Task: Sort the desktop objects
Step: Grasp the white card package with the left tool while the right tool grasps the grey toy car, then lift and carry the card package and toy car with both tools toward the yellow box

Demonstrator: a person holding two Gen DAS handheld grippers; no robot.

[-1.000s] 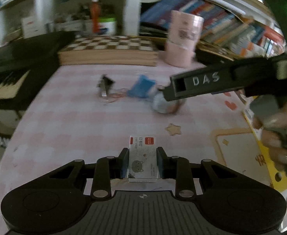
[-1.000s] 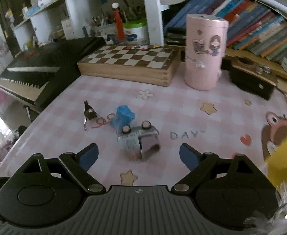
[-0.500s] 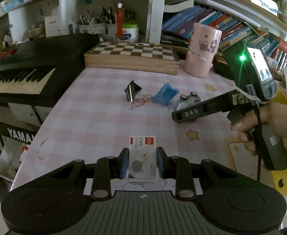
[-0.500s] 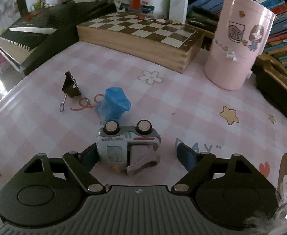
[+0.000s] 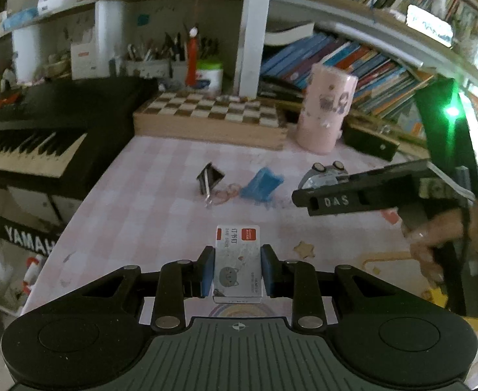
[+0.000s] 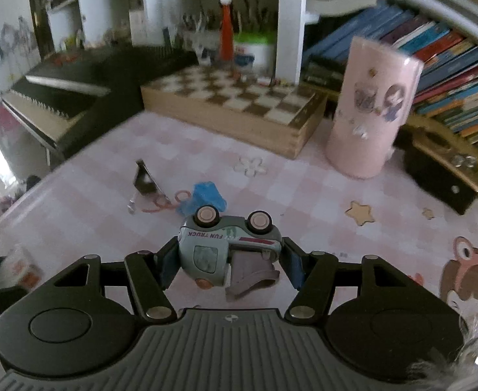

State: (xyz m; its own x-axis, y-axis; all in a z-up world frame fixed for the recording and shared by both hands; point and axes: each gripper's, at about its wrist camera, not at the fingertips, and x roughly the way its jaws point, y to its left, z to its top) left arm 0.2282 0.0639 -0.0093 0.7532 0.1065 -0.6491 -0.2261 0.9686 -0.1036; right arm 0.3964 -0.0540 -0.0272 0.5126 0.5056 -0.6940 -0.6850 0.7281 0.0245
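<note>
Blue pads of your left gripper clamp a small staple box above the pink bench. Your right gripper is closing around the toy truck, tipped on its side.

- Right gripper seen side-on from the left wrist, its fingertips and most of the toy truck hidden behind its black body.
- Underside and far side of the toy truck out of sight between closing jaws; contact with the pads not clear.
- Rear end of the small staple box cut off behind the left gripper.
- Print on the box too small to read.
- Pink cylinder motion-blurred, its drawings indistinct.
- Blue crumpled object too blurred to identify.
- Hand cut off at the right edge.
</note>
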